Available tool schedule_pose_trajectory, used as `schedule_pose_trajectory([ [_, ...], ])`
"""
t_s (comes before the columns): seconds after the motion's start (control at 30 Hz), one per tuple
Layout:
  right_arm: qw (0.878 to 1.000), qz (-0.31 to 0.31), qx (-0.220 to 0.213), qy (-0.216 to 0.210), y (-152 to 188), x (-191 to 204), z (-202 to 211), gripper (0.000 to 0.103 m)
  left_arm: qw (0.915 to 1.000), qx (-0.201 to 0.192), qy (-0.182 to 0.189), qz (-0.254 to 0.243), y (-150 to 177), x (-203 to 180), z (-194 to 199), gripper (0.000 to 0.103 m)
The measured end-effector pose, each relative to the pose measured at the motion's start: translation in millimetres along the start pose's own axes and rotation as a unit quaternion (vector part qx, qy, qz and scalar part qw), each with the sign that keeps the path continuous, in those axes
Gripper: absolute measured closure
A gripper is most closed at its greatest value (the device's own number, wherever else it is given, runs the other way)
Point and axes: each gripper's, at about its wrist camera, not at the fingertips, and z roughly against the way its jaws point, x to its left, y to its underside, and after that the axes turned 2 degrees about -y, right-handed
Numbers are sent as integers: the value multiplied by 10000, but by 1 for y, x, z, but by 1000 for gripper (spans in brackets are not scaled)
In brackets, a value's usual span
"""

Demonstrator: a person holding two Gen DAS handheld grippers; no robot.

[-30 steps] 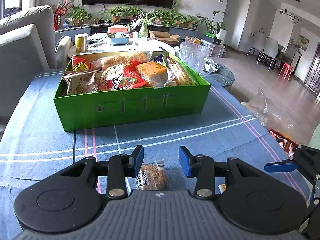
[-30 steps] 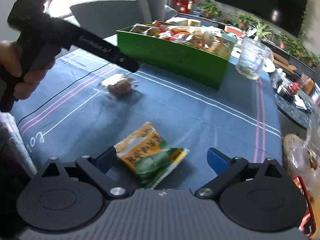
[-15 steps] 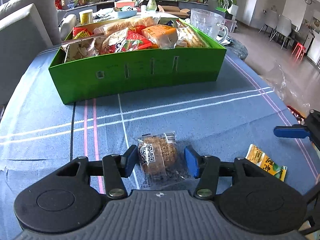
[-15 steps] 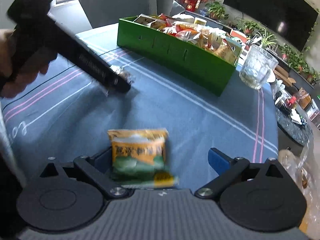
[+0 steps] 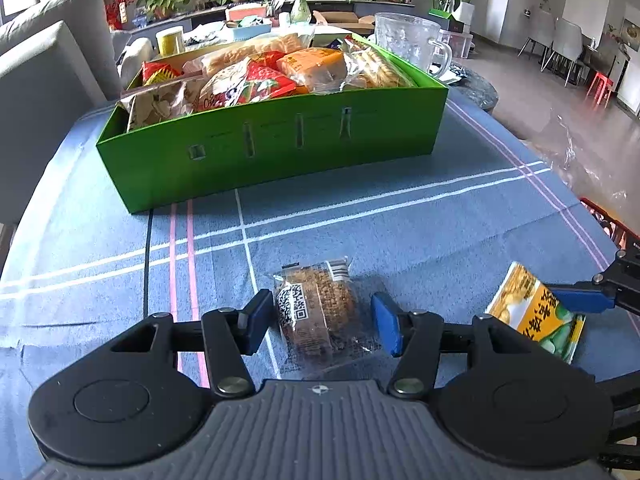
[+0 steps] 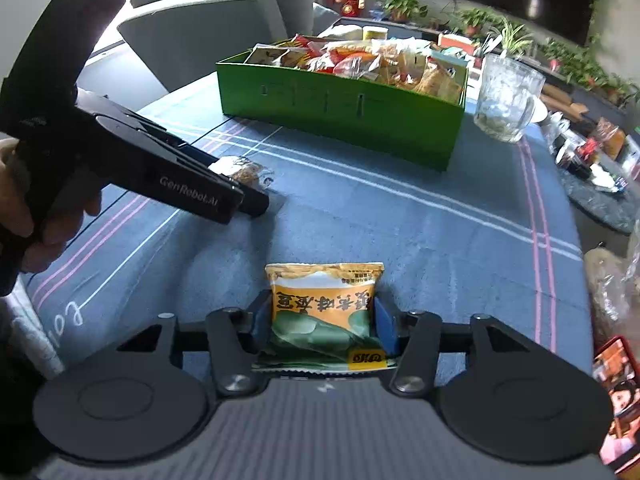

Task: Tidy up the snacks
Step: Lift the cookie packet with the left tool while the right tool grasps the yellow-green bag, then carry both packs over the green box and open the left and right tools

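A brown cake in a clear wrapper (image 5: 316, 312) lies on the blue striped cloth, between the blue pads of my left gripper (image 5: 323, 322). Its jaws are opening and small gaps show on both sides of the cake. My right gripper (image 6: 324, 326) is shut on a yellow and green snack packet (image 6: 324, 304), pads against its two sides. That packet (image 5: 532, 312) shows at the right of the left wrist view. Further back stands the green box (image 5: 272, 152) (image 6: 340, 112), heaped with snack bags. In the right wrist view, a hand holds the left gripper (image 6: 256, 204) over the cake (image 6: 244, 170).
A glass mug (image 5: 408, 44) (image 6: 504, 96) stands by the box's right end. A grey sofa (image 5: 44, 60) is beyond the table's left side. A round dark side table (image 6: 600, 196) with clutter and crinkled plastic bags (image 6: 612, 288) sit off the right edge.
The left gripper tipped downward, so the cake now lies between its fingers. The right jaws closed in from wide apart onto the packet, which turned square to the gripper.
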Motion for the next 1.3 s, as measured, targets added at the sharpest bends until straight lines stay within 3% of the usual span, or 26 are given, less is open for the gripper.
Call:
schedule_pose_trajectory([
  [0.07,9999,-25,-127,70,-2,3,3,16,9999,51,19,119,-1,4,1,46],
  [0.13,9995,-144,-276,112,-4,2,7,16,9996,69,-24,269,0,9,1,33],
  [0.37,9962,-550,-525,419,-13,-8,10,16,9998,-27,-201,68,0,2,-5,31],
  [0.4,9958,-618,-537,408,-14,-10,10,16,9998,-52,-195,58,0,1,-6,33],
  [0.47,9950,-727,-562,401,-15,-12,10,16,9997,-130,-211,64,0,2,-6,44],
  [0.5,9946,-764,-573,401,-15,-13,10,16,9996,-186,-210,48,0,2,-5,60],
  [0.53,9943,-790,-585,401,-15,-13,10,16,9997,-188,-157,64,-1,4,-4,66],
  [0.73,9913,-1017,-730,417,-21,-17,15,16,9992,-165,3,362,-2,14,4,68],
  [0.93,9866,-1204,-1003,447,-44,-18,18,16,9977,-521,37,420,-14,20,28,68],
  [1.3,9740,-1624,-1478,565,-129,-40,6,16,9899,-1382,-202,237,-87,37,52,68],
])
